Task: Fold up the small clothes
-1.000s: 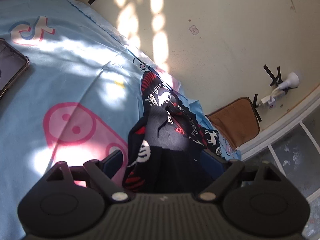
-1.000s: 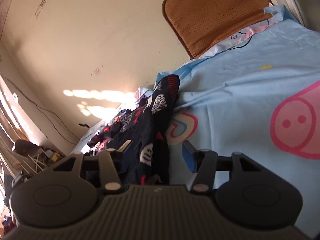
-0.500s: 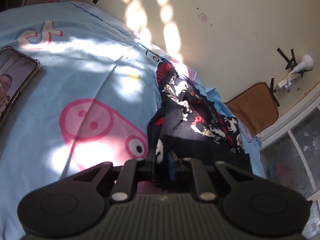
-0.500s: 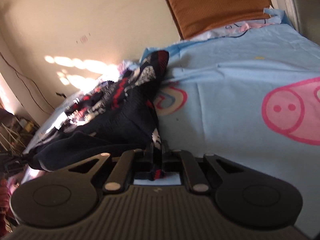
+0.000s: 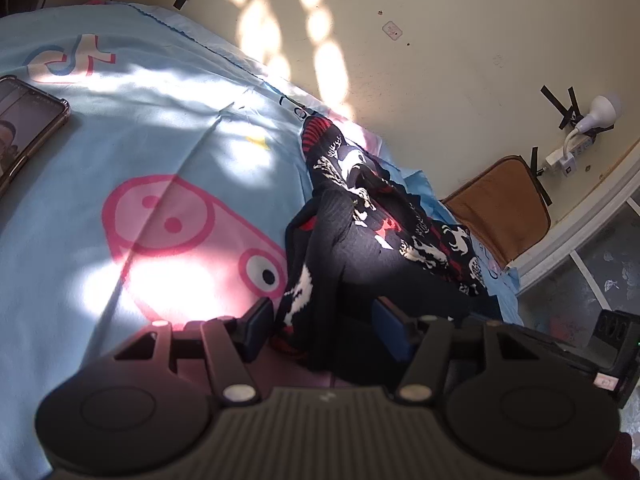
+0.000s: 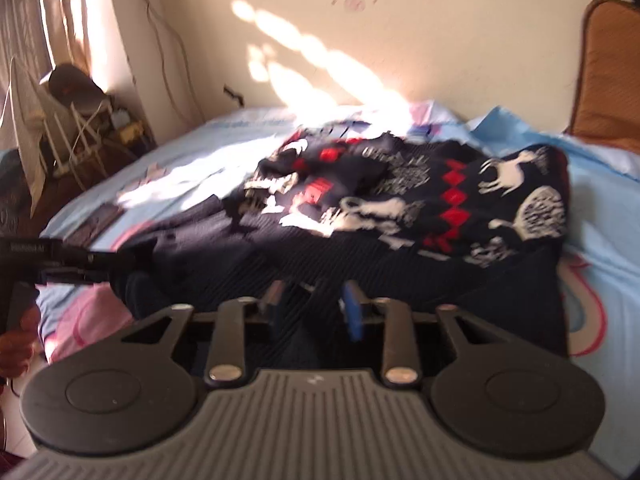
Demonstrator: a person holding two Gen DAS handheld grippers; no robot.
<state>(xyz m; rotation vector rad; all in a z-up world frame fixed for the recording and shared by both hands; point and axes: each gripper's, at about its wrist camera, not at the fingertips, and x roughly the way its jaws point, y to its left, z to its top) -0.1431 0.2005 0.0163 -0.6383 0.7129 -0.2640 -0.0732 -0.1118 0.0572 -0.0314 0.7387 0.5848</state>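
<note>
Where the sunlight falls across the bed, a small dark knitted sweater (image 5: 360, 240) with red diamonds and white reindeer lies bunched on the light blue cartoon-print sheet (image 5: 120, 152). The sweater is the thing to steer by: it sits along the side of the bed nearest the cream wall (image 5: 460, 40), its red-ribbed cuff pointing toward that wall.

At the sweater's near hem, the left gripper (image 5: 328, 326) has its jaws about halfway apart and opening; a fold of dark knit runs down between the blue pads, but the pads stand clear of it on both sides.

At the sweater's plain dark edge, in the blurred right wrist view, the right gripper (image 6: 314, 304) shows a gap between its fingers with dark knit (image 6: 400, 208) filling it. The picture does not make the grip plain, but the jaws read as closed down as far as they go, so they are pinching that edge of cloth.

Off the sweater's far side from the wall, a phone (image 5: 24, 128) in a clear case lies on the sheet, well apart from it. Beyond the sweater's patterned end, a brown cushion (image 5: 500, 204) leans against the wall, beside a white power strip (image 5: 568, 152) taped up there.
</note>
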